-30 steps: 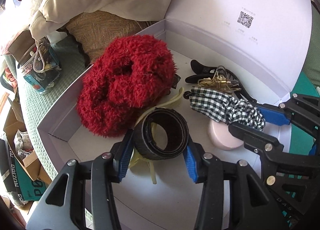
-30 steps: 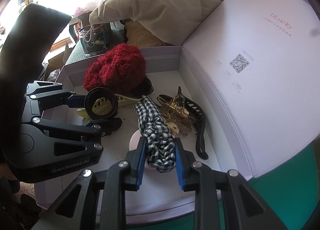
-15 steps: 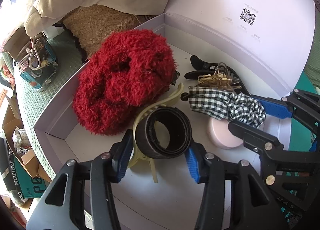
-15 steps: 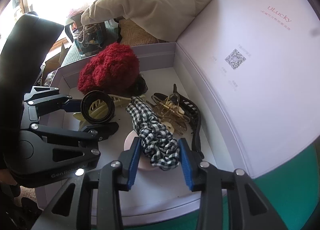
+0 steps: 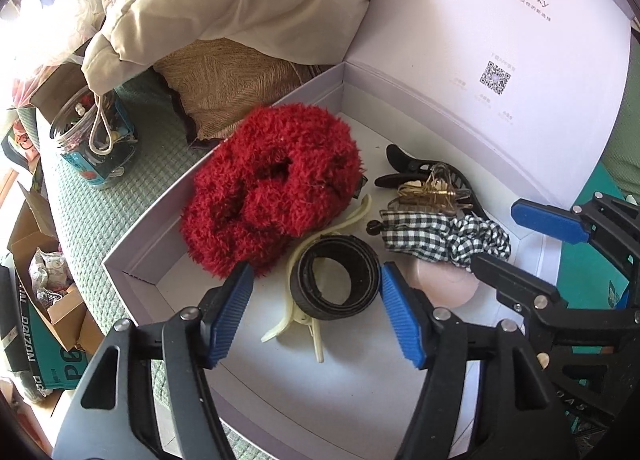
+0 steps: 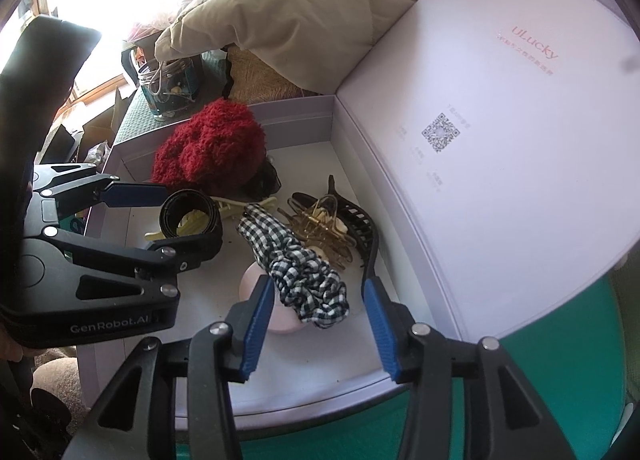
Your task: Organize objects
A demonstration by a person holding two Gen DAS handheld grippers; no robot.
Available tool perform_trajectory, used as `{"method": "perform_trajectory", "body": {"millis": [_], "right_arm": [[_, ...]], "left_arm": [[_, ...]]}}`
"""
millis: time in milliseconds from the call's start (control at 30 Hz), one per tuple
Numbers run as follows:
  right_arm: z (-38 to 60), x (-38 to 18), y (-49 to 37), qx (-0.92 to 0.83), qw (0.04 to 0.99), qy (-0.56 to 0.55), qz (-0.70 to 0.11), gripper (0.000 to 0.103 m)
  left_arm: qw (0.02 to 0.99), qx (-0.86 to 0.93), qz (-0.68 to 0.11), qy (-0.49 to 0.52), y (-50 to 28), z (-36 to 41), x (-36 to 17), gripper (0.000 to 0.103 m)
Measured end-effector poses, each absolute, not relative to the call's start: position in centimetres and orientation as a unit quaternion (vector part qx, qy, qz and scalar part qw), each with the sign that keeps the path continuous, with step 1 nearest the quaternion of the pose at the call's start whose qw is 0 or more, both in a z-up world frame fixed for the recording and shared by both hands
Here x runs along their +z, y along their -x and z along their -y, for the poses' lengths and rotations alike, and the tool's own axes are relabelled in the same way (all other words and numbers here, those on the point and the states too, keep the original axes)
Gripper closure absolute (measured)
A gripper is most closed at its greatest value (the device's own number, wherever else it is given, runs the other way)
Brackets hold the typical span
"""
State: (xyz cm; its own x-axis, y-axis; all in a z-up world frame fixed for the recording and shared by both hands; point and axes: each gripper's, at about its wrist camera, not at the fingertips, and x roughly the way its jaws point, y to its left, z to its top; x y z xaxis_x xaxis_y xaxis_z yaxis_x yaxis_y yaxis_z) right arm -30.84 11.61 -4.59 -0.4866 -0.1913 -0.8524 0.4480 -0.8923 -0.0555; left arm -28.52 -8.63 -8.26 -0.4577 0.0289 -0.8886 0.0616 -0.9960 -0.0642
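Both the left gripper (image 5: 316,312) and right gripper (image 6: 318,320) gape empty; the upright black band (image 5: 335,278) could roll off the cream claw clip (image 5: 304,324).

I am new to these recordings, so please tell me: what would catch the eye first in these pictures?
First the fluffy red scrunchie, at the far left of the open white box. Then the two open grippers: the left gripper around a black band, the right gripper around a checked scrunchie lying partly over a pink disc.
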Motion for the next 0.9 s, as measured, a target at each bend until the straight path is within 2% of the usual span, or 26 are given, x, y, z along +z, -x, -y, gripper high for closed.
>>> {"method": "perform_trajectory", "body": {"millis": [167,333,433,567,700,900], "right_arm": [[-11.1,-3.3,30.7,-0.856,0.178,-0.463,-0.145,0.056],[-12.1,-0.4,29.5,-0.867,0.173,-0.443,-0.148,0.055],[-12.2,1.2,28.6,-0.874,0.169,-0.429,-0.153,0.050],[-12.5,3.6,27.2,-0.885,0.168,-0.407,-0.151,0.050],[-12.5,5.8,25.6,-0.897,0.164,-0.382,-0.150,0.043],[-12.9,8.8,22.9,-0.911,0.155,-0.353,-0.149,0.040]], "left_arm": [[0.028,-0.860,-0.041,-0.508,28.3,8.3,-6.0,0.039],[0.039,-0.869,-0.049,-0.490,29.0,10.6,-4.4,0.033],[0.044,-0.876,-0.047,-0.477,27.8,10.8,-2.4,0.033],[0.046,-0.887,-0.044,-0.458,26.2,10.7,0.3,0.028],[0.051,-0.897,-0.031,-0.438,23.9,9.7,2.9,0.026],[0.060,-0.908,-0.024,-0.415,20.3,8.6,6.6,0.024]]}}
